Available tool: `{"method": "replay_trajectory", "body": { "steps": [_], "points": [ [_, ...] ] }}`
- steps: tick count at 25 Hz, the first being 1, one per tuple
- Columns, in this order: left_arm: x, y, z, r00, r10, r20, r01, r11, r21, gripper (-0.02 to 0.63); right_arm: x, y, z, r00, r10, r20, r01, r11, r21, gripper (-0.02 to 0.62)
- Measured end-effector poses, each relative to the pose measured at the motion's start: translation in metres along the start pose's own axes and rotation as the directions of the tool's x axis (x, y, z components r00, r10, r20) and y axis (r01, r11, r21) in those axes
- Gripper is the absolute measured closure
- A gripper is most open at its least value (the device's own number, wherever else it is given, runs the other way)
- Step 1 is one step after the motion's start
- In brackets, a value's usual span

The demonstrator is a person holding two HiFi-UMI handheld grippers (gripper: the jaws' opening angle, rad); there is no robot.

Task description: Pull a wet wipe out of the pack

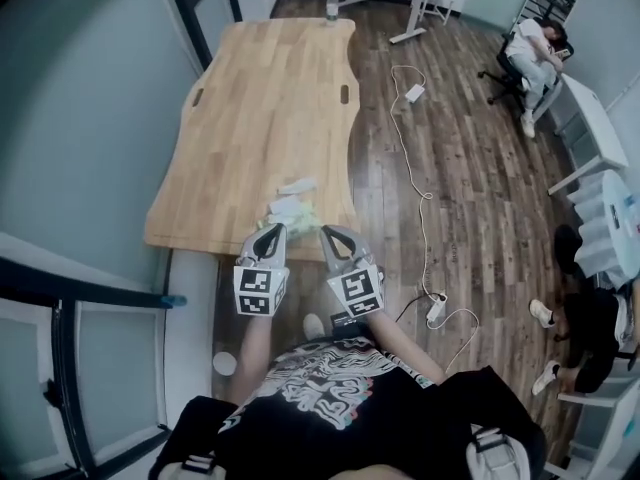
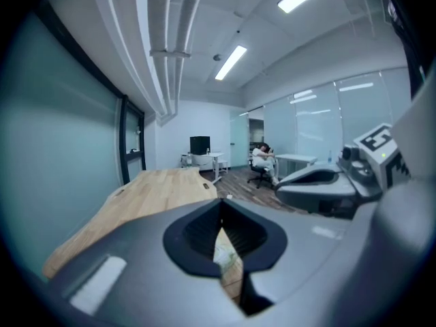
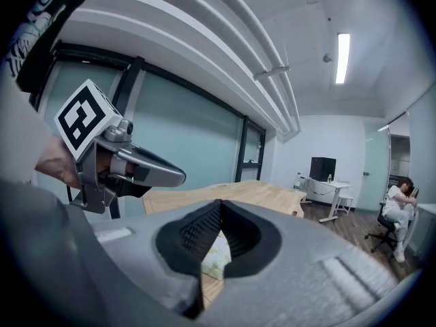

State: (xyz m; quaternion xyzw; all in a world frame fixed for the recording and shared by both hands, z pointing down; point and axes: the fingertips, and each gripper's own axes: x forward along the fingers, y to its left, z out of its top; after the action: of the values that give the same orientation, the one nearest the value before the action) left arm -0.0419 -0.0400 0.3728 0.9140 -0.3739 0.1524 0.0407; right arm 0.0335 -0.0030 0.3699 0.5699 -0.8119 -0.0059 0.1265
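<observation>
The wet wipe pack (image 1: pixel 289 209), pale green and white, lies near the front edge of the wooden table (image 1: pixel 262 98), and a white wipe (image 1: pixel 297 185) lies just beyond it. My left gripper (image 1: pixel 270 232) and right gripper (image 1: pixel 334 234) hover side by side in front of the pack, both shut with nothing between the jaws. In the left gripper view the jaws (image 2: pixel 220 206) meet and a strip of the pack (image 2: pixel 227 254) shows in the gap below them. The right gripper view has the same closed jaws (image 3: pixel 219 204) over the pack (image 3: pixel 216 256).
A glass wall with dark frames runs along the table's left side. A white cable (image 1: pixel 412 158) and a power strip (image 1: pixel 437 310) lie on the wood floor to the right. One person sits slumped in a chair (image 1: pixel 530 58); another stands at the right edge (image 1: pixel 590 318). White desks stand beyond.
</observation>
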Motion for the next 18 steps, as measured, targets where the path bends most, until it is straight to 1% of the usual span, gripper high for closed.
{"method": "replay_trajectory", "body": {
  "steps": [5,8,13,18],
  "points": [
    [-0.002,-0.007,0.011,0.999,0.041,0.035,-0.040,0.999,-0.013,0.615,-0.013,-0.014,0.001,1.000,0.003,0.011,-0.003,1.000,-0.002,0.597],
    [-0.005,-0.010,0.015,0.997,0.062,0.040,-0.061,0.998,-0.014,0.615,-0.018,-0.021,0.001,1.000,0.004,0.019,-0.004,1.000,0.003,0.597],
    [-0.010,-0.010,0.017,0.995,0.089,0.049,-0.087,0.996,-0.038,0.615,-0.023,-0.020,0.002,0.999,0.021,0.027,-0.021,1.000,-0.007,0.597],
    [-0.011,-0.017,0.019,0.994,0.104,0.046,-0.102,0.994,-0.030,0.615,-0.033,-0.028,0.001,0.999,0.016,0.034,-0.016,1.000,0.000,0.597]
  ]
}}
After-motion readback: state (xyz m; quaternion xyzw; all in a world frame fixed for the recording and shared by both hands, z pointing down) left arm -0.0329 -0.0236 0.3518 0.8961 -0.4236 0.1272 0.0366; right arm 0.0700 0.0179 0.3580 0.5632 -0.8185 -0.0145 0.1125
